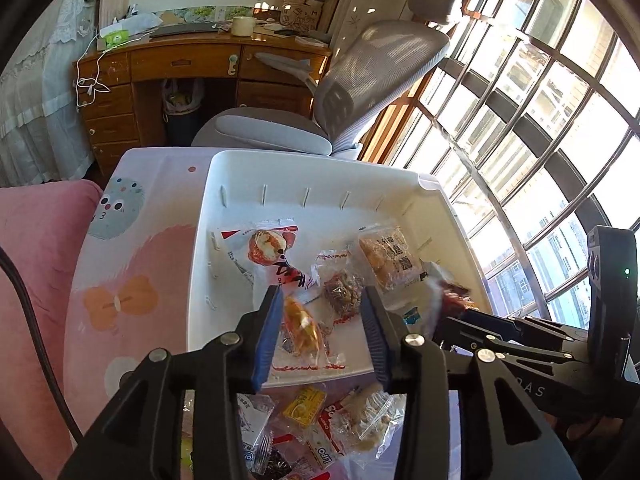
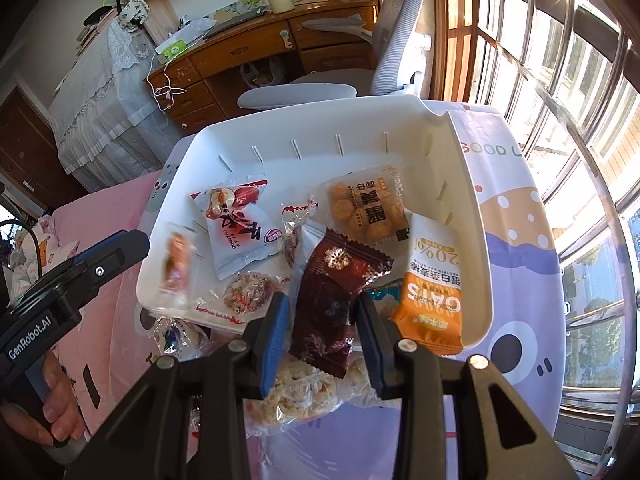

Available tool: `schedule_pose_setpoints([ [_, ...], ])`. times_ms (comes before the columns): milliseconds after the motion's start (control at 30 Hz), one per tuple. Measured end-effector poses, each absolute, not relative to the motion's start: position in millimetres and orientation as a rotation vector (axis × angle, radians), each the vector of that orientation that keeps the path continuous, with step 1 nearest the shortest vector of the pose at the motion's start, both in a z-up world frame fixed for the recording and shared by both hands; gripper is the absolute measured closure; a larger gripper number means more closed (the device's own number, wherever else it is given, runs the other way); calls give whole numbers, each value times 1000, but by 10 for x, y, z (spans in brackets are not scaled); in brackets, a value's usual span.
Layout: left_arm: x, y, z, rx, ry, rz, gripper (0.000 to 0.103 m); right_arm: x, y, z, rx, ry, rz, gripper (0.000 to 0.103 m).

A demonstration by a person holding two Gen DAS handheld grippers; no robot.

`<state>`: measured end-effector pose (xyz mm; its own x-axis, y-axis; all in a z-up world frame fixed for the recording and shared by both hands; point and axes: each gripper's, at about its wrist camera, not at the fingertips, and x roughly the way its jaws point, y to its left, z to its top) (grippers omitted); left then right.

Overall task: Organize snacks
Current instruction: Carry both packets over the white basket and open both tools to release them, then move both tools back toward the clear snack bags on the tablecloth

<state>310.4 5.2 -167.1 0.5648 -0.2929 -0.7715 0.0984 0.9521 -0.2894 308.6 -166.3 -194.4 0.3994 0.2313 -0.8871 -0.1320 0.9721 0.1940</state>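
**What the frames leave unclear**

The clear-wrapped orange snack (image 2: 176, 264) beside the left gripper's fingers (image 2: 120, 246) is motion-blurred in the right wrist view, its contact unreadable. The dark red packet (image 1: 454, 296) blurs ahead of the right gripper. The loose packets (image 1: 304, 432) under the left gripper are cut off by the frame edge.
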Motion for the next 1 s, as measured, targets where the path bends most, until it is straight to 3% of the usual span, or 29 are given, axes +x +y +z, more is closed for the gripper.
schedule_pose_setpoints([
  [133, 3071, 8, -1653, -217, 956, -228, 46, 3064, -1728, -1939, 116, 1135, 218, 61],
  [200, 3048, -18, -1641, -209, 977, -215, 36, 3042, -1762, -1915, 119, 1126, 210, 58],
  [1000, 2078, -353, -1507, -265, 1037, -74, 24, 2249, -2275, -1690, 71, 1016, 311, 42],
])
